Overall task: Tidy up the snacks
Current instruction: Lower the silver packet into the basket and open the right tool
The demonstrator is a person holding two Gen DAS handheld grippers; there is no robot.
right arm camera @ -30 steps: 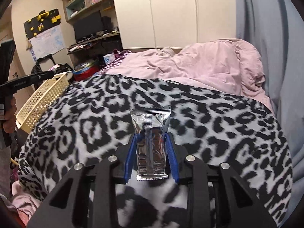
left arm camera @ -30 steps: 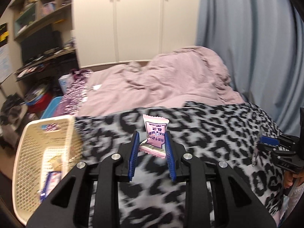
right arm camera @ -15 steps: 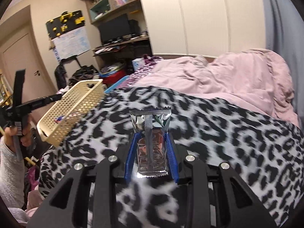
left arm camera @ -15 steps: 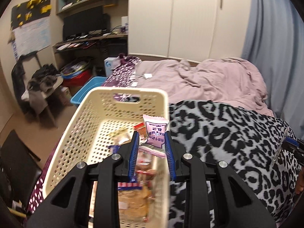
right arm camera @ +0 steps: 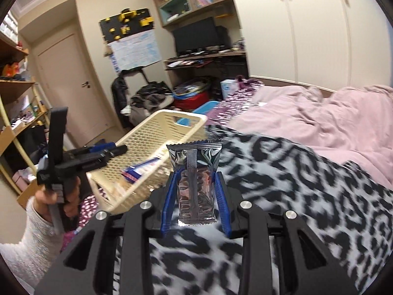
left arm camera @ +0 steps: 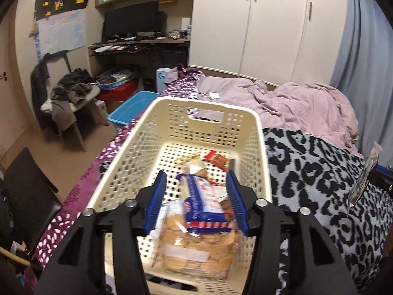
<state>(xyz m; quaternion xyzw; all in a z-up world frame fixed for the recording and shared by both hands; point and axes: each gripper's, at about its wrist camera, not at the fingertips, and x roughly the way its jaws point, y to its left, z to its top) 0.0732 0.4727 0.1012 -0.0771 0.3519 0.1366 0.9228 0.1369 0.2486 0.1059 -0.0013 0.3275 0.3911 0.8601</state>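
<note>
Left gripper hung over the basket, jaws apart, empty. Right gripper was clamped on a silver snack packet above the leopard blanket. Step: depositing. Next move likely carries the packet to the basket.

Warm dim indoor light, strong fisheye bending with dark corners, motion blur on leopard blanket, soft shadows

The left gripper hangs with its jaws spread wide, gripping nothing. The right gripper is clamped on a silver packet, held upright.
</note>
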